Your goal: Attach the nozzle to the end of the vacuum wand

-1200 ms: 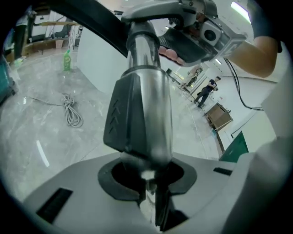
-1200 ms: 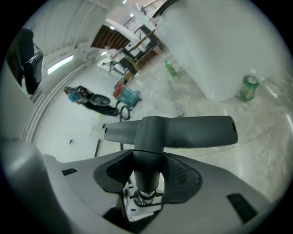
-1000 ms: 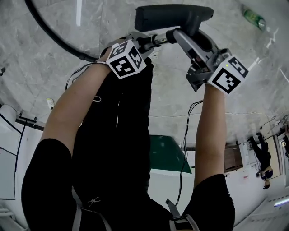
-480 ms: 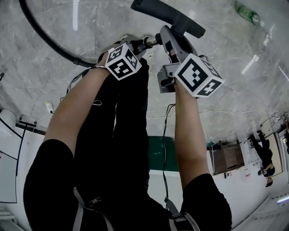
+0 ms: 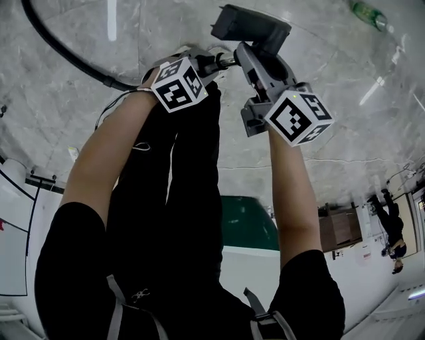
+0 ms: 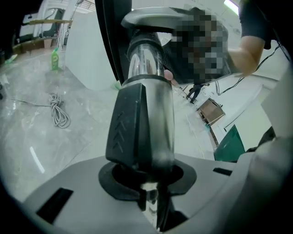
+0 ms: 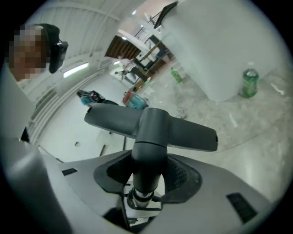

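In the head view my left gripper [image 5: 211, 64] is shut on the chrome vacuum wand [image 5: 224, 61], whose black hose [image 5: 63, 50] trails off to the upper left. The left gripper view shows the wand [image 6: 149, 77] with its black clip running up from my left gripper [image 6: 147, 180]. My right gripper [image 5: 247, 54] is shut on the neck of the dark grey T-shaped nozzle [image 5: 251, 28], right beside the wand's end. In the right gripper view the nozzle [image 7: 151, 125] stands between the pads of the right gripper [image 7: 144, 185]. A pale ring shows under its neck; whether the two parts are joined is hidden.
Below is a grey marble floor [image 5: 319, 153] with a green bottle [image 5: 367, 14] at the far right and a coiled cable [image 6: 57, 114]. The person's black-trousered legs [image 5: 172, 199] fill the middle. A green panel [image 5: 246, 222] and another person [image 5: 392, 232] lie lower right.
The right gripper has swung left with the nozzle, up to the wand's end beside the left gripper. The nozzle has turned from broadside to nearly end-on. The left gripper has hardly moved.
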Available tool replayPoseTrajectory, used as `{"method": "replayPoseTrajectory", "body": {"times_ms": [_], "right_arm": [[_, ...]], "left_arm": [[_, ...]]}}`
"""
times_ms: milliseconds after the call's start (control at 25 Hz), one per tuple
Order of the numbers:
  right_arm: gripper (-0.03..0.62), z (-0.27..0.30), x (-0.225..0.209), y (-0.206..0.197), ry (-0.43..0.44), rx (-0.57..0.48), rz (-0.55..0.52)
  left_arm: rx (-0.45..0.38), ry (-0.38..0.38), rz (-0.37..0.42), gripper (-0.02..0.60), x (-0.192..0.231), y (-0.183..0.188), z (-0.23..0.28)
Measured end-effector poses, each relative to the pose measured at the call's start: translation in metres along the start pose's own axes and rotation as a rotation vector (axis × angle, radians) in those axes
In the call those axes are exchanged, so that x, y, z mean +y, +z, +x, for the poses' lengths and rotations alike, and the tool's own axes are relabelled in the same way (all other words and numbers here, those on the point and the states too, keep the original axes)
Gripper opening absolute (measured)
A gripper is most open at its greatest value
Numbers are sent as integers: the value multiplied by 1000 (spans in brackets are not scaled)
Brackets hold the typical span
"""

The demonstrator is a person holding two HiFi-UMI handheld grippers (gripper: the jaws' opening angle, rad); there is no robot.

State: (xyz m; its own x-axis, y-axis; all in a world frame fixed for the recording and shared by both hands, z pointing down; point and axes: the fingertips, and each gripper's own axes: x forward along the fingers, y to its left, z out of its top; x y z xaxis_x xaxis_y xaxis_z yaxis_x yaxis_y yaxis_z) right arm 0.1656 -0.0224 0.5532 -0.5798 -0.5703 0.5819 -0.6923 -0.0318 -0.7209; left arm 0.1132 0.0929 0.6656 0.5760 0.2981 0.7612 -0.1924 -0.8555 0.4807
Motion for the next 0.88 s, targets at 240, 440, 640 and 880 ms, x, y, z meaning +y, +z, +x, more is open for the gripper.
{"method": "replayPoseTrajectory", "body": {"times_ms": [240, 440, 640, 880], "right_arm": [[189, 18, -25, -10, -229, -24, 100], [189, 48, -40, -36, -251, 75, 159], [189, 74, -65, -50, -264, 112, 229], [189, 107, -109, -49, -320, 116, 290]], "left_arm": [[30, 20, -45, 112, 10, -10, 14], [141, 105, -135, 126, 32, -57, 24], [171, 210, -244, 186, 51, -91, 17], [53, 319, -206, 167, 72, -80, -20]]}}
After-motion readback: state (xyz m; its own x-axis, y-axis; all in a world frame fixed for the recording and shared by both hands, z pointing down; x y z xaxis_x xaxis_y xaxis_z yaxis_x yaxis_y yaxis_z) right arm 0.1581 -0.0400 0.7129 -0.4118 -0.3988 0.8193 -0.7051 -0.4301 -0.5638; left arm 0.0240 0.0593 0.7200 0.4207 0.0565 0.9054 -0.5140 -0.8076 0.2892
